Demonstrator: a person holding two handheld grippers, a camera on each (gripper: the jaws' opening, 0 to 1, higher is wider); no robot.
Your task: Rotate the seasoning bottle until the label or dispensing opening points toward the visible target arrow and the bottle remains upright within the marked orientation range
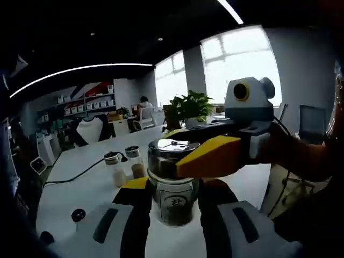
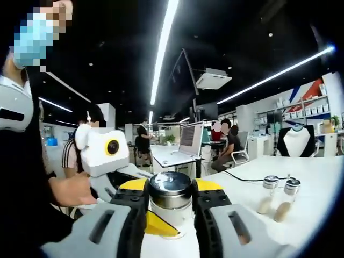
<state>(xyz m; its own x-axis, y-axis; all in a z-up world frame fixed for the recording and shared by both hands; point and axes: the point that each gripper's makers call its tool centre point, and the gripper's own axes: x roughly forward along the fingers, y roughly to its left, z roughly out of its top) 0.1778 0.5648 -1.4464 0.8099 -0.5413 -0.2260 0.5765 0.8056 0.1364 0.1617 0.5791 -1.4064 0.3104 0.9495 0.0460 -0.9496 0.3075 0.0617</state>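
The seasoning bottle [image 1: 174, 207] is a glass jar with a white label facing my left gripper view and a shiny metal lid [image 1: 171, 148]. It stands upright on the white table [image 1: 80, 183]. My left gripper [image 1: 174, 188] is shut on the jar's body from both sides. My right gripper [image 1: 173, 150] comes in from the right and clamps the lid between its yellow fingers [image 1: 209, 156]. In the right gripper view, my right gripper [image 2: 170, 189] grips the lid [image 2: 170, 185], and a yellow finger [image 2: 158, 226] of the left gripper shows below it.
Two small shakers [image 1: 124, 167] stand on the table behind and left of the bottle, also seen as shakers [image 2: 278, 199]. A black cable [image 1: 80, 174] runs across the table. A potted plant [image 1: 191, 107] stands at the far end. A person's hand [image 2: 72, 191] holds the left gripper.
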